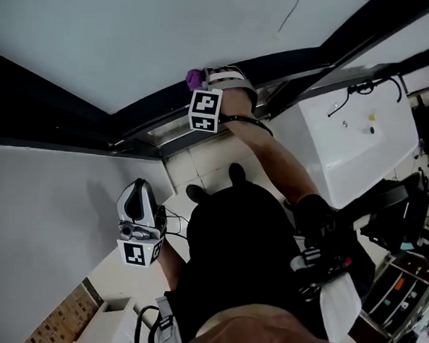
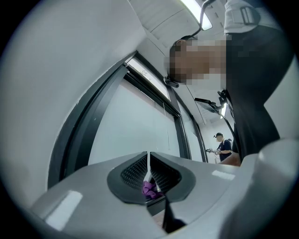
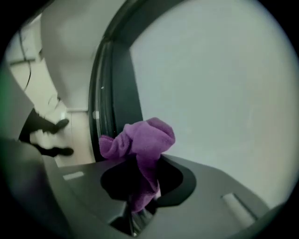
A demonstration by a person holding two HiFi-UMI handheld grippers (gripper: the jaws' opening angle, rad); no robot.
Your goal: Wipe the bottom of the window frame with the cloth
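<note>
At the lower edge of the window, the right gripper [image 1: 210,83] reaches out on an outstretched arm, its jaws clamped on a purple cloth [image 3: 142,137]. The cloth bunches up in a loose wad above the jaw tips, with a tail pinched down between the pads. In the head view the wad sits against the dark window frame [image 1: 140,135], just beside the glass [image 1: 136,32]. Whether it actually presses on the rail is hard to judge from either view. The left gripper [image 2: 148,164] hangs lower and well apart from the frame, near the white wall [image 1: 37,221] and above the pale tiled floor [image 1: 200,166]. Its jaws are together, with only a thin slit between the ribbed pads [image 2: 135,169]. A small purple scrap [image 2: 149,189] shows low behind them, possibly a bit of fabric. To the right of the reaching arm stands a white cabinet [image 1: 361,147]. The person's dark shoes [image 1: 236,174] show on the tiles below the frame.
</note>
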